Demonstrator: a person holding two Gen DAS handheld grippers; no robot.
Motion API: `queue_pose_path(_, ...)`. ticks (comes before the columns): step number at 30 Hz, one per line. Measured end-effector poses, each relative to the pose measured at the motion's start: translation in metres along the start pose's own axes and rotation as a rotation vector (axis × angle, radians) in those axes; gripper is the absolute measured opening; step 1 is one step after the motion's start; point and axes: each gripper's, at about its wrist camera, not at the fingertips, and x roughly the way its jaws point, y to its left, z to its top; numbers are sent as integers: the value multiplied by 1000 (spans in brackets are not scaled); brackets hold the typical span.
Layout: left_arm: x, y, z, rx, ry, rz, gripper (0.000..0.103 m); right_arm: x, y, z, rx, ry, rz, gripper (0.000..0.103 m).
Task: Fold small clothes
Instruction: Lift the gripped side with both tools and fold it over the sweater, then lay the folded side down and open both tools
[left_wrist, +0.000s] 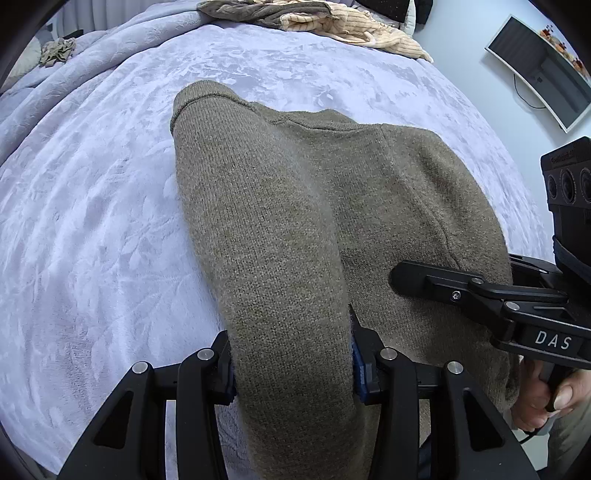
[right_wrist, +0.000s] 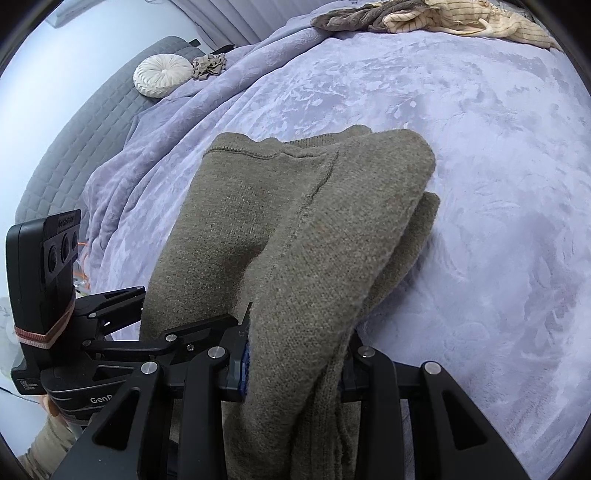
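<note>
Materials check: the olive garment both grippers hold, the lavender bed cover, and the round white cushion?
Olive sweater: looks like a fine knit, wool or acrylic blend; matte, slightly fuzzy, visible stitch rows and seam lines.
Lavender blanket: seems plush fleece or velvet; soft sheen and an embossed pattern in the pile.
Round white cushion: pleated fabric gathered to a centre button; fibre unclear.

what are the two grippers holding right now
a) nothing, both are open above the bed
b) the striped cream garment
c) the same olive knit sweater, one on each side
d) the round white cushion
c: the left gripper and the right gripper each have their jaws closed on a fold of the olive knit sweater, while the striped cream garment lies far off on the bed.
</note>
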Motion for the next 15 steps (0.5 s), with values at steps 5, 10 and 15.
queue_pose_path(5,2,8,-8,4,-8,-32,51,4,-13,-3,8,3,41,35)
queue_pose_path(10,9,27,-17,-36,-28,-123,61,14,-38,-6,40,17,129,37)
queue_pose_path(15,2,43,-21,-87,-25,-157,74,18,-51,-7,63,24,175,47)
